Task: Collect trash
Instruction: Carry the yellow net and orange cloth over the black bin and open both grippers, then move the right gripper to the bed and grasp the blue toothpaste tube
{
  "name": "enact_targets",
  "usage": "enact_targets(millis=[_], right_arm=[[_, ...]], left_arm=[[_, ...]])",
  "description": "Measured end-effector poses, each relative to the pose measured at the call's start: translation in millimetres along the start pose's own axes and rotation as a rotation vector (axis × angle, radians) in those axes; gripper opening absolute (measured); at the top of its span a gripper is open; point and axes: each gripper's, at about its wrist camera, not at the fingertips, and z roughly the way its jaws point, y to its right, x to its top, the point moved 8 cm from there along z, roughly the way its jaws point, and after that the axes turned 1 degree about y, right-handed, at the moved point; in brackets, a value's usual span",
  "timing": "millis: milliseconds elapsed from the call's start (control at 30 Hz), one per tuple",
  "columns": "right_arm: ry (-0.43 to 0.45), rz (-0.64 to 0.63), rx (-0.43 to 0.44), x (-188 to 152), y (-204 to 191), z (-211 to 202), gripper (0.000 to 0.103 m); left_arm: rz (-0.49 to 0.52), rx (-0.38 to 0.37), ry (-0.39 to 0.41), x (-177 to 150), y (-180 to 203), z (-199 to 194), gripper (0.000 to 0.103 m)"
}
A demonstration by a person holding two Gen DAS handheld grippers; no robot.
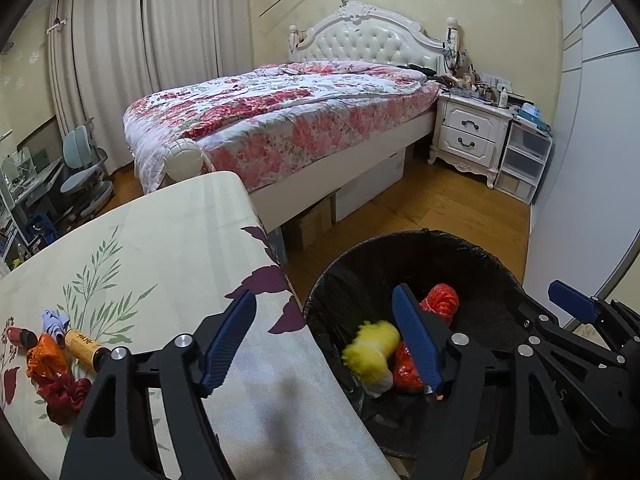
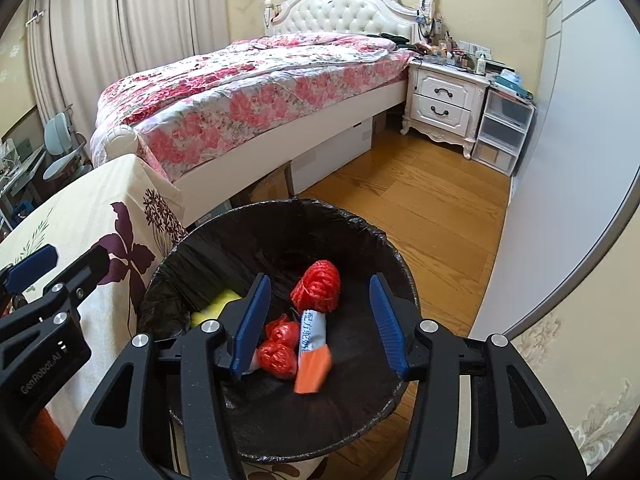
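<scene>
Sitting already inside the black-lined bin (image 1: 480, 240): a yellow fuzzy piece (image 1: 372, 350), a red net ball (image 1: 440, 302), two small red bags (image 2: 278, 350) and a white-and-orange packet (image 2: 312, 344). Showing blur on the packet and the yellow piece, so probably dropping or settling at this very instant. Standing on the wood floor, touching or just beside the draped edge of the tabletop (image 1: 160, 248).

Hovering above the bin's mouth with the right tool (image 2: 320, 284), fingers spread wide and gripping nothing. Hanging over the tabletop's edge and the bin's near rim with the left tool (image 1: 322, 300), likewise spread apart and empty.

Judging by this, finishing a drop-off step, both tools releasing over the bin.

Waiting on the tabletop's far-left side, well apart from the bin: an orange wrapper (image 1: 46, 354), a yellow tube (image 1: 86, 346), a pale purple scrap (image 1: 54, 320), a dark red crumpled bit (image 1: 66, 394) and a small dark red bottle (image 1: 18, 336), all crowding together and partly touching.

Calling next, most likely, for swinging the left tool back across the tabletop toward that cluster, picking one piece without dragging its neighbours, closing on it, then carrying it back over the bin.
</scene>
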Motion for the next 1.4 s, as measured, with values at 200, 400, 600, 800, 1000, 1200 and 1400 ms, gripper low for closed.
enact_targets(millis=[200,400,600,800,1000,1200,1400], right_arm=[[0.010,-0.001,-0.008,0,1,-8,0.065],[0.021,-0.022,0.005,-2,-11,-20,0.071],[0.020,-0.046,0.042,-8,-36,-31,0.071],[0.017,-0.089,0.102,-17,-72,-44,0.071],[0.018,-0.152,0.170,-23,-114,-56,0.071],[-0.001,-0.219,0.237,-33,-157,-63,0.071],[-0.023,-0.286,0.304,-41,-201,-69,0.071]], left_arm=[[0.002,0.026,0.022,1,-13,-14,0.078],[-0.032,0.055,0.017,-7,-40,-30,0.079],[-0.074,0.108,0.013,-18,-75,-49,0.079],[-0.117,0.164,-0.003,-38,-113,-66,0.079],[-0.168,0.220,-0.031,-64,-154,-84,0.079],[-0.205,0.270,-0.056,-89,-187,-103,0.079],[-0.211,0.306,-0.088,-111,-207,-112,0.079]])
